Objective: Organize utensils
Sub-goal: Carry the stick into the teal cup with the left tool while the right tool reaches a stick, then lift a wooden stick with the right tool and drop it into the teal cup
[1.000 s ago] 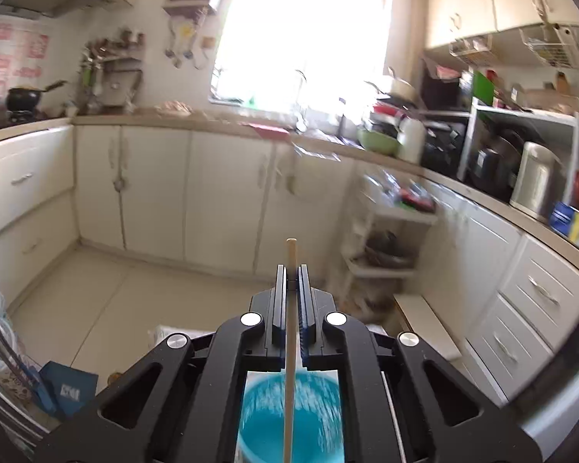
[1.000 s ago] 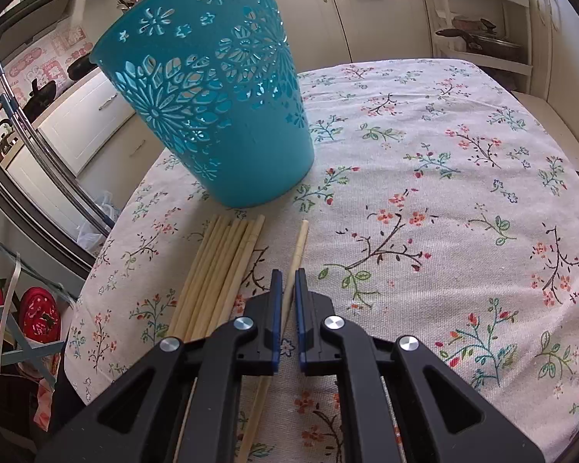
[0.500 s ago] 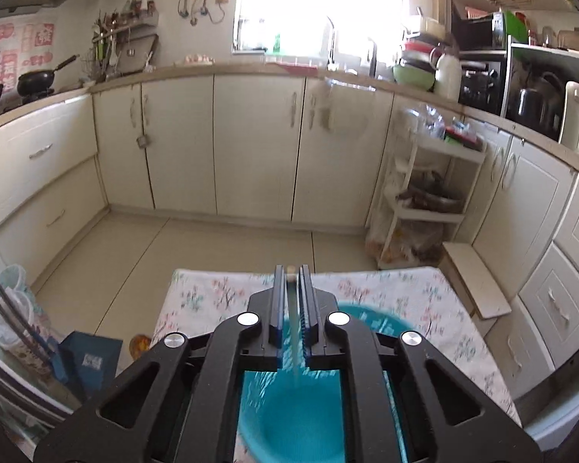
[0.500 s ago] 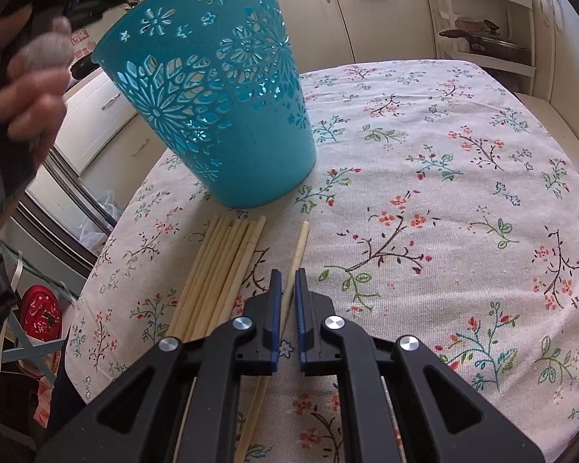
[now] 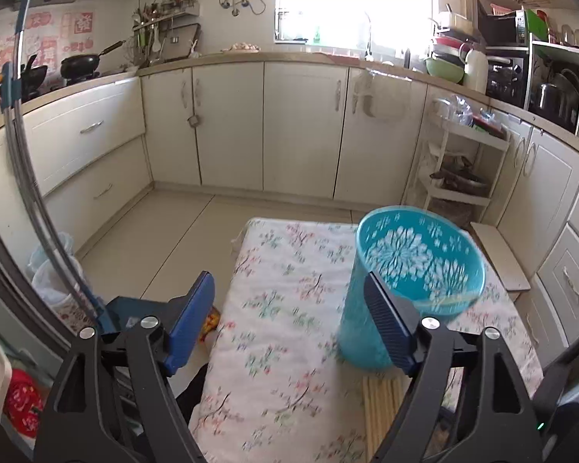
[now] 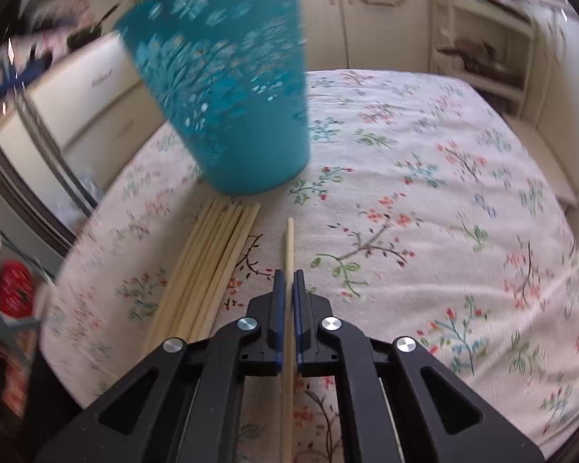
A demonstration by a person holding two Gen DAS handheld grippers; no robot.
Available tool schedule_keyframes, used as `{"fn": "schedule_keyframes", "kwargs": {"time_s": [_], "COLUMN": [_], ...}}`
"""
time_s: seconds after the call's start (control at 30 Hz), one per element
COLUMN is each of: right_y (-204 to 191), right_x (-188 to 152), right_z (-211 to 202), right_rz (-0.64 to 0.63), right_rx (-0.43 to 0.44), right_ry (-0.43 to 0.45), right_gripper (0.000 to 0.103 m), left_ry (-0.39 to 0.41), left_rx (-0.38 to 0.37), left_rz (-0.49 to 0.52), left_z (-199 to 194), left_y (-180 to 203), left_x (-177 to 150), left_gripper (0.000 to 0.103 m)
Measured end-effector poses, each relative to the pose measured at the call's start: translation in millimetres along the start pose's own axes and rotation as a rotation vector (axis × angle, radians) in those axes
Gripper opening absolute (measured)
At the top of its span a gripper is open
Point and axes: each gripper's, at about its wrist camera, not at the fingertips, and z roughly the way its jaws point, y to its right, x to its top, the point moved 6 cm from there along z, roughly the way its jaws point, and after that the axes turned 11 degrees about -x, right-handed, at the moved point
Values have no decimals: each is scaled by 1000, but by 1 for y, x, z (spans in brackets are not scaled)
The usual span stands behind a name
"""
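Note:
A teal cut-out plastic basket (image 5: 413,270) stands on the floral tablecloth (image 5: 289,328); a chopstick lies inside against its near rim. It also shows in the right wrist view (image 6: 231,88). My left gripper (image 5: 289,320) is open and empty, above the table to the left of the basket. My right gripper (image 6: 285,289) is shut on a single wooden chopstick (image 6: 288,247) just above the cloth. A bundle of several chopsticks (image 6: 208,266) lies to its left, in front of the basket, and shows in the left wrist view (image 5: 382,405).
The table edge drops to the floor on the left (image 5: 227,308). Cream kitchen cabinets (image 5: 301,131) line the far walls. A white shelf cart (image 5: 459,169) stands beyond the table. A red object (image 6: 13,289) sits low on the left.
My left gripper has opened and let its chopstick fall into the basket, then drawn back and left. My right gripper has closed on the single chopstick and swung it straight.

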Motion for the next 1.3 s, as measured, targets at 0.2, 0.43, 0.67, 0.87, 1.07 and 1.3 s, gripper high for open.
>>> {"fn": "schedule_keyframes", "kwargs": {"time_s": [0.2, 0.43, 0.67, 0.87, 1.07, 1.3], "right_y": [5, -38, -63, -63, -59, -36], "right_x": [46, 141, 214, 206, 179, 121], "right_z": [-80, -140, -108, -64, -63, -108], "right_rz": [102, 67, 105, 93, 27, 7], "right_rx": [176, 272, 132, 26, 28, 12], "right_ry": [207, 465, 622, 590, 530, 537], "right_gripper": [5, 5, 5, 5, 14, 26], "left_ry": [-105, -164, -183, -207, -228, -237], "left_rx": [-1, -20, -32, -38, -44, -50], "left_rz": [14, -28, -31, -35, -45, -51], "left_z": [-2, -5, -16, -17, -14, -14], "left_y": [-15, -29, -28, -28, -28, -25], "left_x": [-42, -64, -73, -80, -85, -89], "left_gripper": [81, 81, 83, 85, 85, 85]}}
